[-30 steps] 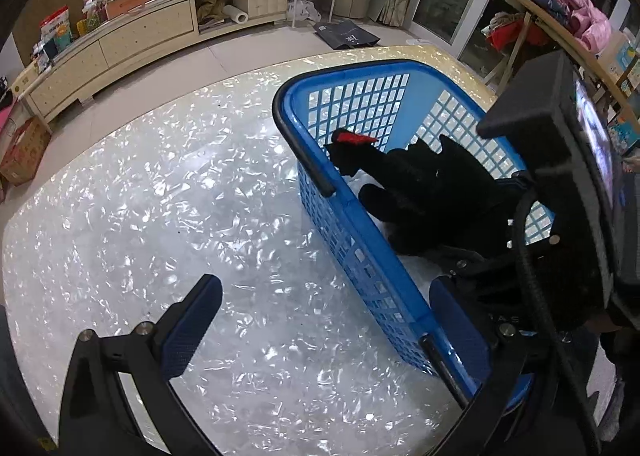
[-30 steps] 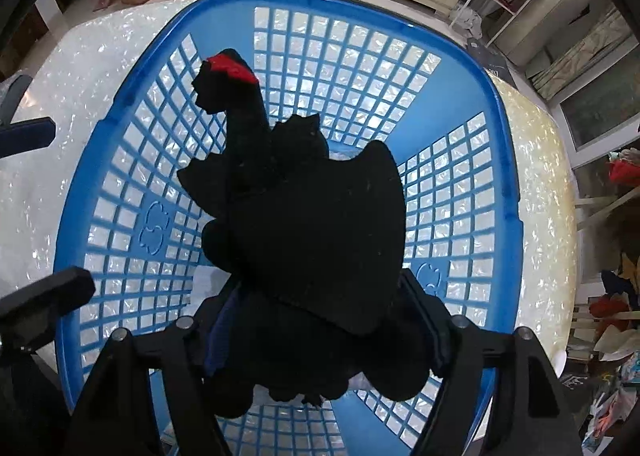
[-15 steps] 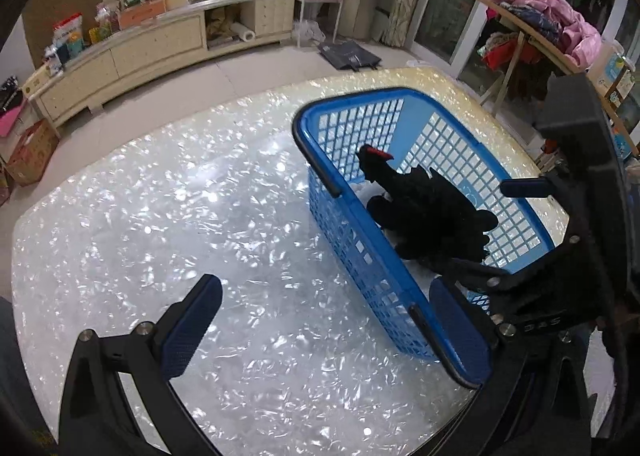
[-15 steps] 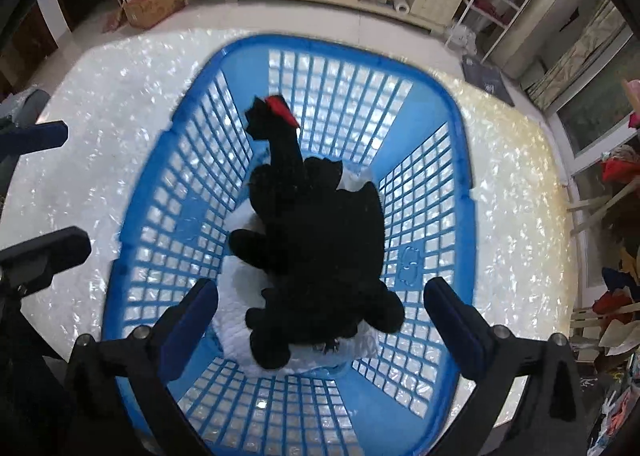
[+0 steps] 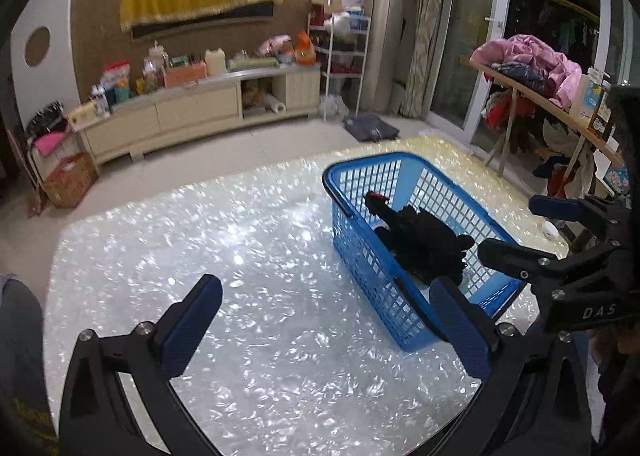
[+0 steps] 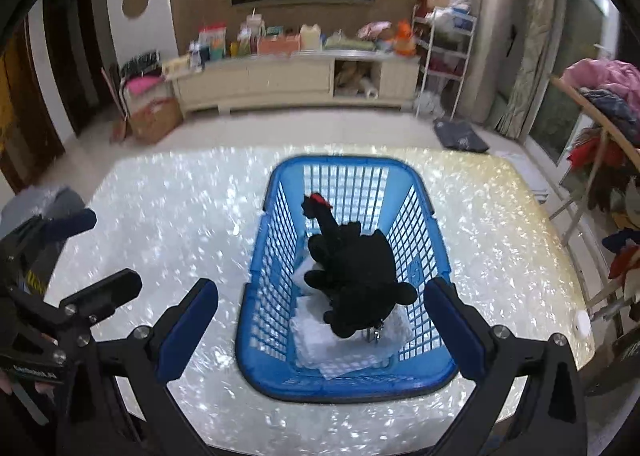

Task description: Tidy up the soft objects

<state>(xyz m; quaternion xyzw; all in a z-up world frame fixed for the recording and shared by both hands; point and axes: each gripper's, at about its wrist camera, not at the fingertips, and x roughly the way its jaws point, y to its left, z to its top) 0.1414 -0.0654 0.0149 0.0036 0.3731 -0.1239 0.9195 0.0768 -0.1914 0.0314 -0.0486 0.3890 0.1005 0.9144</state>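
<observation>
Both hand-held grippers, right [image 6: 320,332] and left [image 5: 324,324], stand wide apart and empty above the pearly white table [image 6: 168,224]. 1 black plush swan with a red beak [image 6: 352,276] lies on white cloth [image 6: 344,348] inside the blue plastic lattice basket [image 6: 280,376]. No other soft object shows outside, so tidying looks finished.

The basket [image 6: 434,252] is glossy blue plastic with lattice walls. The plush toy [image 6: 356,276] inside is matt black fuzzy cloth, lying on white cloth [image 6: 320,340]. The table [image 5: 248,256] has a shiny, pearly, flaked surface that glints.
</observation>
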